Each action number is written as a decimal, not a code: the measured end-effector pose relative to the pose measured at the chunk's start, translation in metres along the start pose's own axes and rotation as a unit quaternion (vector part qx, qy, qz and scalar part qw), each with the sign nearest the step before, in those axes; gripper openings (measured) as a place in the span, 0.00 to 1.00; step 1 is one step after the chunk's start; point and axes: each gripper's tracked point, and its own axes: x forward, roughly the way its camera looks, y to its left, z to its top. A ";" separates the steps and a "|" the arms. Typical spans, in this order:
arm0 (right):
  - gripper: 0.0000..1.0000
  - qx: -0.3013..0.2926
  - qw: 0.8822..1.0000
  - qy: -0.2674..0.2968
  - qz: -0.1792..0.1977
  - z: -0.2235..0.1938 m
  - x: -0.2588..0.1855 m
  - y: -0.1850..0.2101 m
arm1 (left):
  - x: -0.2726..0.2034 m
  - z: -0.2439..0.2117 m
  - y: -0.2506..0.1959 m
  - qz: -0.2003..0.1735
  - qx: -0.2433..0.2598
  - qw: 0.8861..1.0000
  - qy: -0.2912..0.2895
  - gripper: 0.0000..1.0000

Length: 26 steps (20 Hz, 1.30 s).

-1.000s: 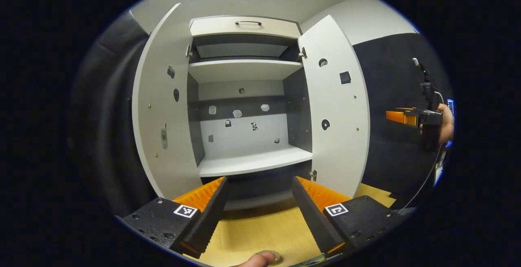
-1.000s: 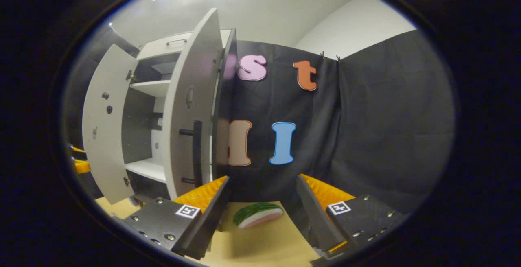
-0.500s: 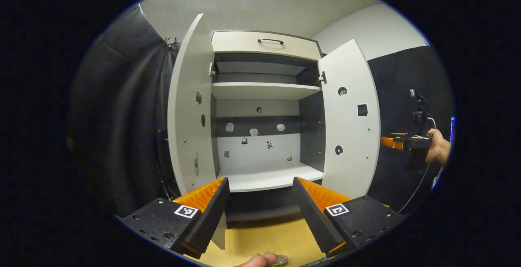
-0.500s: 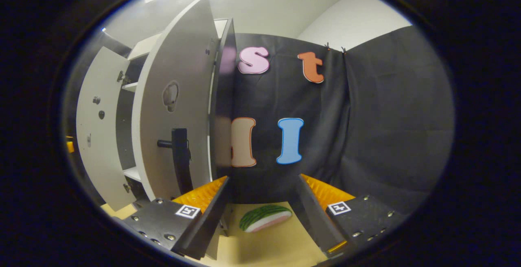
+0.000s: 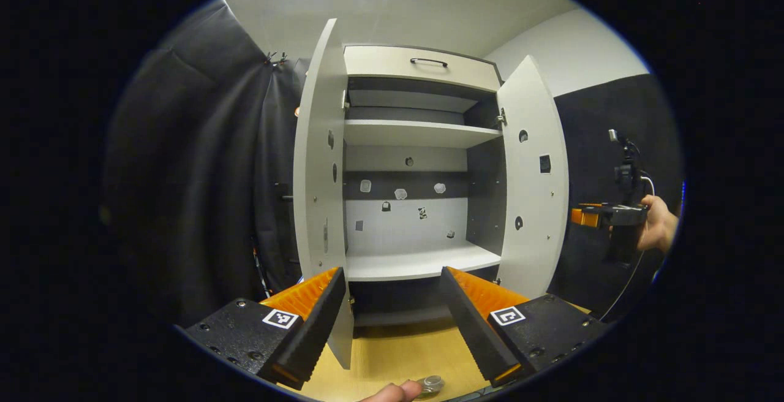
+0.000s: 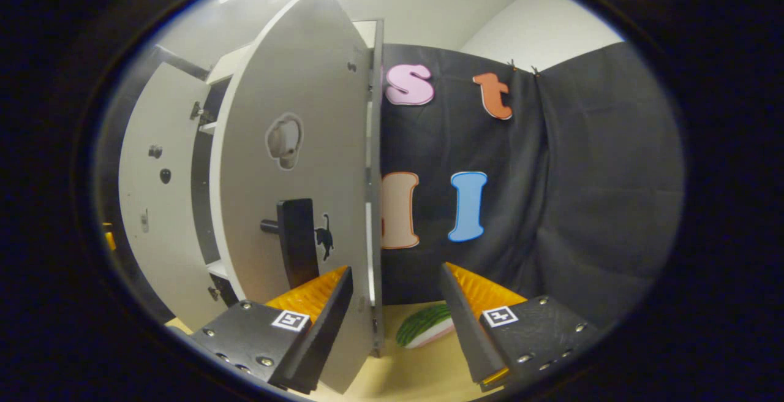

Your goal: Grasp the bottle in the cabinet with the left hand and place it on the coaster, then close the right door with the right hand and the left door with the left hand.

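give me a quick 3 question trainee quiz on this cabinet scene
1. True or false: both white cabinet doors are shut.
2. In the right gripper view, what lies on the wooden table between the right hand-held gripper fingers?
A. bottle
B. watermelon slice toy
C. coaster
3. Fill in: the left hand-held gripper is ___ and holds nothing.

Key: 1 false; 2 B; 3 open

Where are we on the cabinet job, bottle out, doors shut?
Done, apparently: the cabinet shelves hold no bottle; the coaster can't be confirmed. In hand: the right gripper, open, straddles the right door's free edge. Left: both doors. The left door stands open, the left gripper open before it.
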 end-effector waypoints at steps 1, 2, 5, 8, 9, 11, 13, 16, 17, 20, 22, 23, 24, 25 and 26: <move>0.88 -0.009 1.000 -0.003 0.001 0.003 0.001 0.006 | -0.002 0.001 0.005 0.003 -0.004 1.000 -0.001 0.98; 0.87 -0.013 1.000 -0.006 -0.001 0.003 0.003 0.011 | -0.005 0.002 0.010 0.006 -0.007 1.000 0.000 0.98; 0.87 -0.012 1.000 -0.010 0.001 0.004 0.006 0.022 | -0.015 -0.001 0.023 0.016 -0.007 1.000 0.001 1.00; 0.87 -0.001 1.000 -0.009 0.006 0.002 0.008 0.035 | -0.021 -0.008 0.037 0.029 -0.003 1.000 0.010 0.98; 0.87 0.001 1.000 -0.009 0.007 0.001 0.008 0.039 | -0.023 -0.009 0.041 0.033 -0.003 0.999 0.012 0.98; 0.87 0.005 1.000 -0.008 0.011 0.002 0.013 0.044 | -0.025 -0.012 0.051 0.041 -0.008 0.999 0.017 0.98; 0.87 0.006 1.000 -0.008 0.016 0.001 0.015 0.056 | -0.025 -0.016 0.057 0.049 -0.014 0.998 0.023 0.97; 0.89 0.007 1.000 -0.005 0.025 -0.005 0.015 0.072 | -0.027 -0.017 0.067 0.056 -0.013 0.998 0.024 0.97; 0.89 0.005 1.000 -0.005 0.029 -0.007 0.015 0.078 | -0.027 -0.017 0.070 0.059 -0.011 0.998 0.022 0.97; 0.93 -0.009 1.000 -0.010 0.022 -0.009 0.015 0.085 | -0.029 -0.020 0.078 0.064 -0.012 0.998 0.025 0.98; 0.93 -0.016 1.000 -0.006 0.027 -0.014 0.010 0.090 | -0.030 -0.025 0.085 0.069 -0.010 0.997 0.032 0.98; 0.93 -0.017 0.999 -0.004 0.029 -0.016 0.007 0.092 | -0.029 -0.027 0.088 0.071 -0.009 0.997 0.034 0.98; 0.93 -0.017 0.999 -0.003 0.029 -0.017 0.005 0.092 | -0.027 -0.028 0.090 0.073 -0.008 0.997 0.037 0.97; 0.93 -0.015 0.999 -0.004 0.029 -0.017 0.001 0.091 | -0.027 -0.030 0.094 0.076 -0.006 0.996 0.039 0.97; 0.93 -0.013 0.999 -0.005 0.030 -0.015 -0.003 0.091 | -0.026 -0.031 0.096 0.078 -0.004 0.996 0.042 0.97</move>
